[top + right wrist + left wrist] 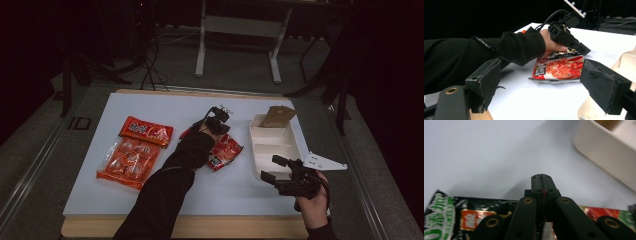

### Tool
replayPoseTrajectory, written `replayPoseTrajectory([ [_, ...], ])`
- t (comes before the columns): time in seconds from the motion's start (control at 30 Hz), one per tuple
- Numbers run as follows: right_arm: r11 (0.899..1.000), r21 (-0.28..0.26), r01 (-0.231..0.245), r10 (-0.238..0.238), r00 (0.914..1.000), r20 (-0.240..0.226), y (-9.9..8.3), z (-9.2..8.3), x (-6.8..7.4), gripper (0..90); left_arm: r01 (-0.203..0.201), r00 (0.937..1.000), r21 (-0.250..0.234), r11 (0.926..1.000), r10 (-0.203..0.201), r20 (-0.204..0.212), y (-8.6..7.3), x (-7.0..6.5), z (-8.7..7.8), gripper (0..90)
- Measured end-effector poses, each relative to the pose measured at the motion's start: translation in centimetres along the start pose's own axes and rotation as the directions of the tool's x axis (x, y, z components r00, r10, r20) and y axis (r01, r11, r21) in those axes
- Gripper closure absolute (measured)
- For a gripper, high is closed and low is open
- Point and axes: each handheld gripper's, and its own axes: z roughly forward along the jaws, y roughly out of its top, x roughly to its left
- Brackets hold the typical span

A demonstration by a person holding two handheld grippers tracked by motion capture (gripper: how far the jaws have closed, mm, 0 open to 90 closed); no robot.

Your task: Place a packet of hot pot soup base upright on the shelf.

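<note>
Left gripper (541, 177), jaws pressed together, is hovering over the red packet (560, 68) lying beside the tray (256, 150); nothing visibly pinched. Right gripper (539, 82) is waiting, jaws spread. Risk: closed jaws pushing the packet instead of grasping it.

Legible print found on one item: the red snack packet (461, 217) lying under the left gripper's (541, 178) closed fingertips bears a large green "0" followed by green characters on white, left of the fingers. Remaining print on this packet and other packets is too blurred to read
</note>
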Motion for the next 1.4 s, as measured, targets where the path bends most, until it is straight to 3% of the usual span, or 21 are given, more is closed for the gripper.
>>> replayPoseTrajectory([
  [0.1, 1.000, -0.002, -0.003, 0.003, 1.0000, -0.003, 0.0, 0.0, 0.0, 16.5, -0.023, 0.9996, 0.005, 0.9997, 0.023, -0.018, 0.1, 0.2, 0.3, 90.0],
  [0.17, 1.000, 0.002, -0.005, 0.005, 1.0000, -0.005, -0.1, 0.0, 0.0, 16.5, -0.053, 0.9984, 0.033, 0.9980, 0.054, -0.016, 0.3, 0.1, 0.5, 90.0],
  [0.3, 1.000, 0.009, -0.008, 0.008, 0.9999, -0.010, -0.2, 0.2, -0.1, 16.5, -0.067, 0.9977, 0.050, 0.9965, 0.068, 0.001, 0.2, -0.4, 0.8, 90.0],
  [0.57, 1.000, 0.009, -0.008, 0.008, 0.9999, -0.010, -0.3, 0.2, -0.1, 16.5, -0.050, 0.9975, 0.057, 0.9971, 0.047, 0.052, -1.5, -0.2, -0.4, 90.0],
  [0.73, 1.000, 0.017, -0.008, 0.008, 0.9999, -0.008, -0.3, 0.4, 0.0, 16.5, -0.051, 0.9960, 0.082, 0.9953, 0.044, 0.078, -2.8, -0.7, -1.4, 90.0],
  [0.8, 1.000, 0.020, -0.006, 0.006, 0.9999, -0.009, -0.3, 0.6, 0.1, 16.5, -0.058, 0.9930, 0.087, 0.9945, 0.049, 0.107, -3.3, -1.3, -1.8, 90.0],
  [0.87, 1.000, 0.023, -0.005, 0.006, 0.9999, -0.009, -0.3, 0.7, 0.1, 16.5, -0.081, 0.9824, 0.103, 0.9913, 0.062, 0.176, -3.7, -2.4, -2.0, 90.0],
  [0.9, 1.000, 0.023, -0.005, 0.006, 0.9999, -0.009, -0.3, 0.7, 0.1, 16.5, -0.081, 0.9824, 0.103, 0.9913, 0.062, 0.176, -3.7, -2.4, -2.0, 90.0],
  [0.93, 1.000, 0.023, -0.011, 0.011, 0.9999, -0.013, -0.3, 0.8, 0.1, 16.5, -0.116, 0.9768, 0.111, 0.9871, 0.093, 0.193, -4.0, -3.9, -2.1, 90.0],
  [0.97, 1.000, 0.024, -0.011, 0.012, 0.9998, -0.013, -0.3, 0.8, 0.1, 16.5, -0.116, 0.9768, 0.111, 0.9871, 0.093, 0.193, -4.0, -3.9, -2.1, 90.0],
  [1.03, 1.000, 0.026, -0.007, 0.007, 0.9999, -0.013, -0.2, 0.9, 0.2, 16.5, -0.149, 0.9665, 0.118, 0.9819, 0.119, 0.227, -4.5, -5.2, -2.5, 90.0],
  [1.2, 1.000, 0.030, -0.004, 0.004, 0.9998, -0.017, -0.3, 0.9, 0.4, 16.5, -0.132, 0.9533, 0.124, 0.9834, 0.092, 0.288, -5.8, -5.9, -3.8, 90.0],
  [1.4, 0.999, 0.039, -0.004, 0.004, 0.9998, -0.020, -0.3, 1.1, 0.4, 16.5, -0.145, 0.9513, 0.129, 0.9810, 0.102, 0.291, -7.0, -6.6, -5.8, 90.0],
])
